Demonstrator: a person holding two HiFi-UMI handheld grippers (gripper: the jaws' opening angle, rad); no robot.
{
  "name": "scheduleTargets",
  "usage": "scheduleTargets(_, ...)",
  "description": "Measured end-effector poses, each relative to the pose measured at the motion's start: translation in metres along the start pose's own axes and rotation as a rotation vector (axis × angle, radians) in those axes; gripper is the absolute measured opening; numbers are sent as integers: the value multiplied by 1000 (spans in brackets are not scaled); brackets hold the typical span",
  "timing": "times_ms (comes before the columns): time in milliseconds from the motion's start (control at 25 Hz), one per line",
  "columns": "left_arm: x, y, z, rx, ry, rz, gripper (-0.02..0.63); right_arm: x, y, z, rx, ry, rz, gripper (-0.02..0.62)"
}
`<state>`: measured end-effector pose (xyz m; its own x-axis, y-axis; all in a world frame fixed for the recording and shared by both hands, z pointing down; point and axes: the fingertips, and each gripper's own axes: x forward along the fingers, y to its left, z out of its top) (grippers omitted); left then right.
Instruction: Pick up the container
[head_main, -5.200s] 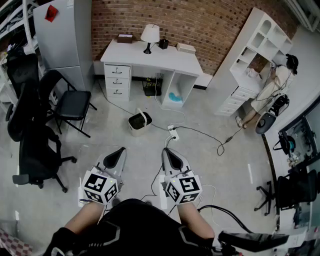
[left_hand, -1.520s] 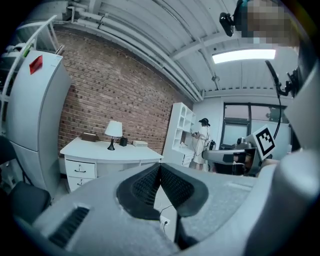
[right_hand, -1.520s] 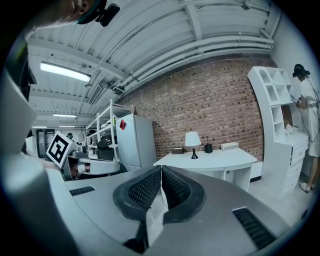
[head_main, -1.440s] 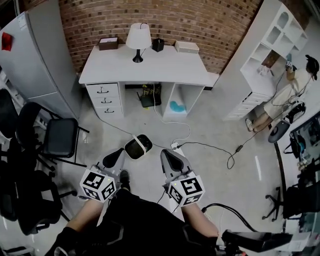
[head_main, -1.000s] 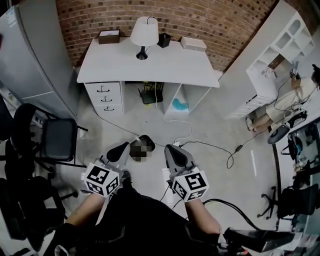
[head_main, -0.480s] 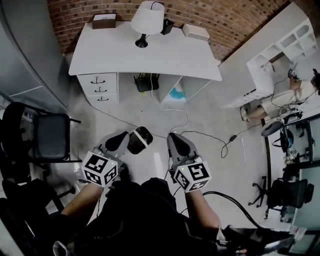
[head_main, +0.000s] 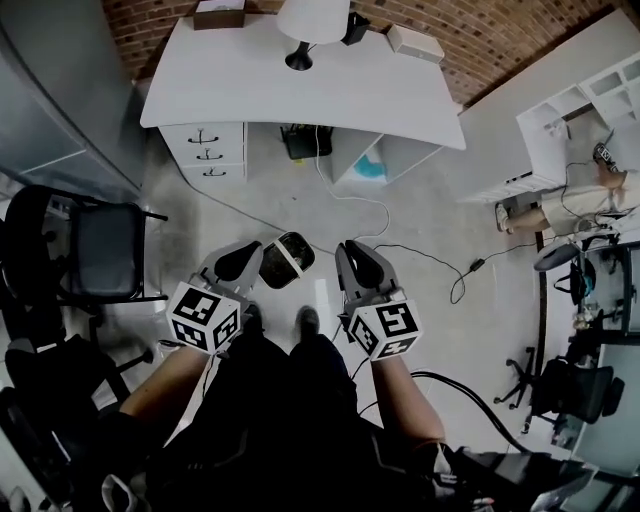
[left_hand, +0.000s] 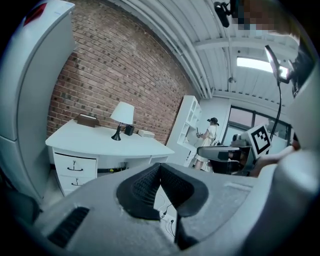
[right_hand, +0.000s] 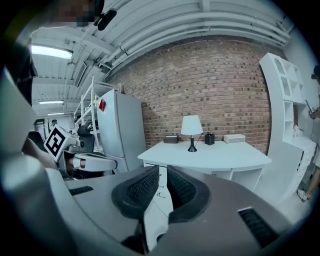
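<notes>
The container (head_main: 285, 258) is a small dark bin with a white handle across its top, standing on the grey floor in the head view. It shows between my two grippers, close beside the tip of the left one. My left gripper (head_main: 240, 262) is shut with nothing in it, its pads (left_hand: 145, 182) meeting. At the bin's right, my right gripper (head_main: 357, 266) is also shut and empty, its pads (right_hand: 182, 187) nearly touching. Both point toward the white desk (head_main: 300, 95). Neither gripper view shows the bin.
A lamp (head_main: 310, 25) and small boxes stand on the desk, which has drawers (head_main: 208, 150) at its left. A black chair (head_main: 100, 250) is at the left, and cables (head_main: 400, 250) trail over the floor. A person (head_main: 600, 190) stands by white shelves at the right.
The head view has moved closer to the desk. The bin now lies lower in the view, level with the gripper tips. Both grippers stay shut, side by side.
</notes>
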<state>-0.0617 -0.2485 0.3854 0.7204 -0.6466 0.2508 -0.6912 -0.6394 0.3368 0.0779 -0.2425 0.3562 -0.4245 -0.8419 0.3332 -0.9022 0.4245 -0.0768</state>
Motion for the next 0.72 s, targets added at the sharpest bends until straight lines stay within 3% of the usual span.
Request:
scheduleTargets(120, 17, -2, -8, -6, 0, 17, 6, 13, -14, -19, 10, 31, 41, 22)
scheduleTargets(280, 44, 1, -29, -20, 25, 86, 6, 35, -33, -53, 19, 94, 114, 128)
scheduleTargets(440, 66, 9, -57, -56, 60, 169, 6, 57, -49, -89, 16, 160, 185, 151)
scheduleTargets(600, 86, 12, -81, -25, 111, 234, 5, 81, -58, -122, -19, 212, 264, 169)
scheduleTargets(720, 96, 20, -104, -91, 117, 272, 6, 93, -60, -146, -38, 242, 310, 172)
